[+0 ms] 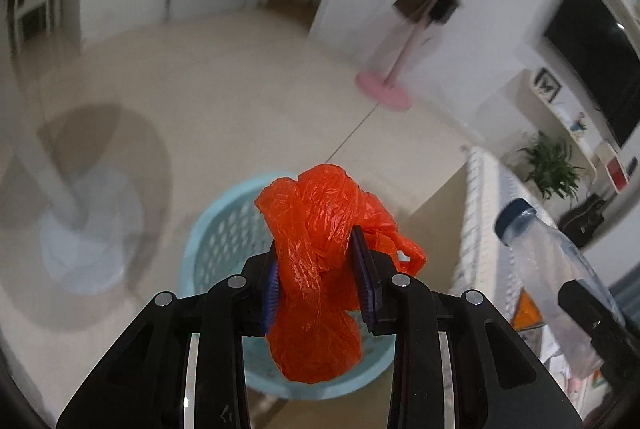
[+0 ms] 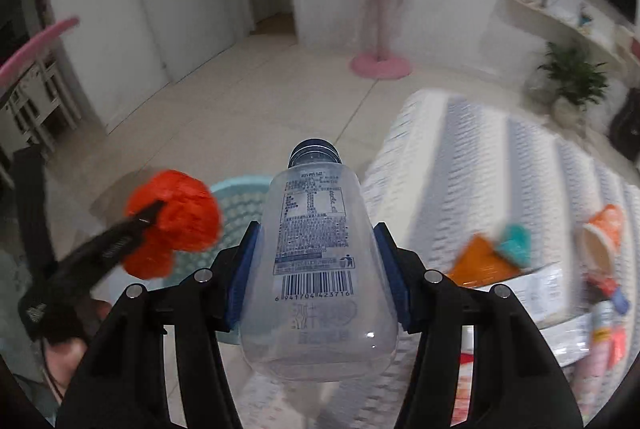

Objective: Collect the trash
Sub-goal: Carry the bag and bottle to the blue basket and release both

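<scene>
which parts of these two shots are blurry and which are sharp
Left wrist view: the crumpled orange plastic bag is sharp, the pink floor stand and room edges smeared. Right wrist view: the clear plastic bottle label is crisp, the white woven table cover streaked.

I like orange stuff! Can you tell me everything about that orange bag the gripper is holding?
The orange bag is thin, crinkly plastic, scrunched and twisted into a lumpy bundle, with a loop handle sticking out on one side. The left gripper pinches it between its blue pads, so it hangs in the air, bulging above and below them. It sits right over the light blue basket on the floor without touching it. Nothing else touches the bag.
</scene>
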Motion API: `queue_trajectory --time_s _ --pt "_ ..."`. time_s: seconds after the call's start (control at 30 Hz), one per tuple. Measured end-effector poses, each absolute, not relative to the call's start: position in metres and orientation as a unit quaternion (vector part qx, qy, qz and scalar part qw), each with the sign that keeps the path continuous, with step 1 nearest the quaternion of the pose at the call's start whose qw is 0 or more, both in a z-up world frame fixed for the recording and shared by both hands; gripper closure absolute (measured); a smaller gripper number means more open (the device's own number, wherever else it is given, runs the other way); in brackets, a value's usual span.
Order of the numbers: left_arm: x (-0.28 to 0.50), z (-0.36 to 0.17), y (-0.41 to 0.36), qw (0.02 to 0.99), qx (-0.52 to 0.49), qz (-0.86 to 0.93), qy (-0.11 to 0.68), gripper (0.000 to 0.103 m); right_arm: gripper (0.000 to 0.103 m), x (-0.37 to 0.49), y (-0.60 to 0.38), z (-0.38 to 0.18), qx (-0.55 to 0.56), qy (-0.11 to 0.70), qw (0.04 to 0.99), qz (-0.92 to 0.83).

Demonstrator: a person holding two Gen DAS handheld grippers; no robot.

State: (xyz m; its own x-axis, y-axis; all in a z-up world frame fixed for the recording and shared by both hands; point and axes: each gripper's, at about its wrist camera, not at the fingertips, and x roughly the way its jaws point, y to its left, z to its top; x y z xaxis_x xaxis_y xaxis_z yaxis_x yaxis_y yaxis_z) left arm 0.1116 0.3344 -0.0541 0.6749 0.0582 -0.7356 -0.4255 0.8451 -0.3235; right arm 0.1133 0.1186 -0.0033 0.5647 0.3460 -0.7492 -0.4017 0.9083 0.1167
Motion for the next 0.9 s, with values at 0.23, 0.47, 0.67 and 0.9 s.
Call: queue_trajectory --time_s 0.23,0.47,0.67,0.9 --pt "0.114 -0.076 0.351 0.862 -0.25 0.146 0.415 0.069 0.05 0.123 0.174 -0.049 -0.064 0.458 0.857 0.226" --pt "0.104 -0.065 0.345 0.871 -0.245 0.145 0.401 0.045 0.049 0.129 0.174 -0.059 -0.038 0.462 0.852 0.242" --pt "0.096 -0.047 0.331 0.887 -0.24 0.125 0.374 0.044 0.049 0.117 0.151 -0.046 -0.019 0.447 0.861 0.244" --pt "0.072 -0.008 0.278 0.921 -0.219 0.044 0.319 0.037 0.049 0.087 0.101 -0.008 -0.006 0.404 0.885 0.231"
